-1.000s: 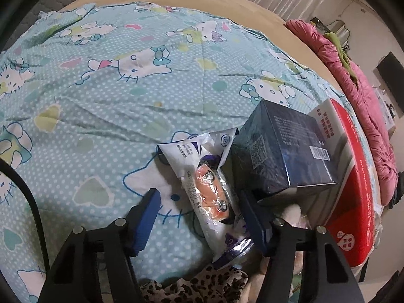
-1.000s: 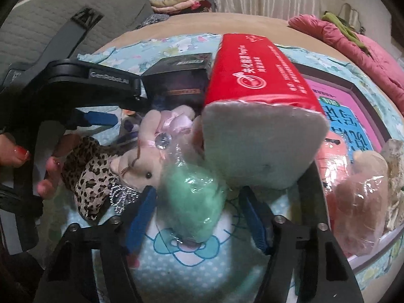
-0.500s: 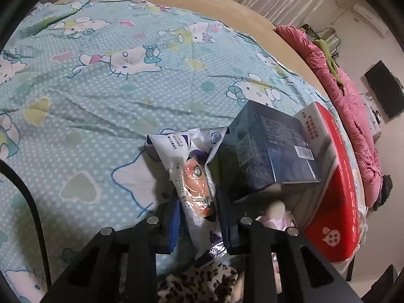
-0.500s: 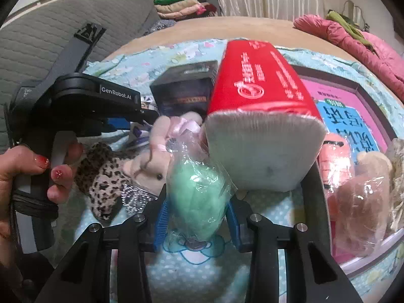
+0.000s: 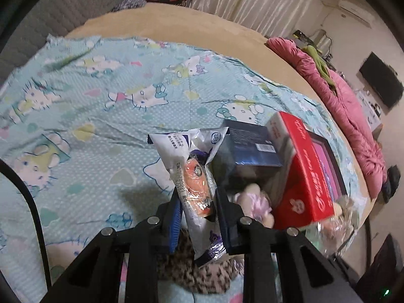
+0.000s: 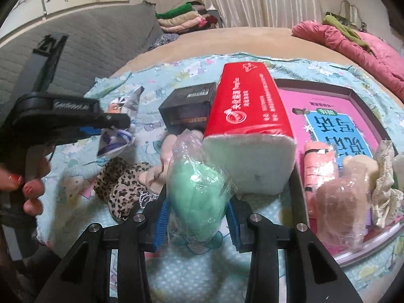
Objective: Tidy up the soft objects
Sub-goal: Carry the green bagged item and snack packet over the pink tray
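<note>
a cartoon-print sheet (image 5: 106, 116) covers the bed, and on it a red tissue pack (image 6: 248, 116) lies beside a dark box (image 6: 188, 108) and a leopard-print cloth (image 6: 121, 184). the right gripper (image 6: 197, 214) is clamped on a green plush in clear wrap (image 6: 195, 192), raised just above the sheet. the left gripper (image 5: 198, 202) pinches a white snack packet (image 5: 194, 176), held off the sheet beside the dark box.

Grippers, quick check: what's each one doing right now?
Left gripper: closed on the white snack packet.
Right gripper: closed on the green plush in a clear bag.
</note>
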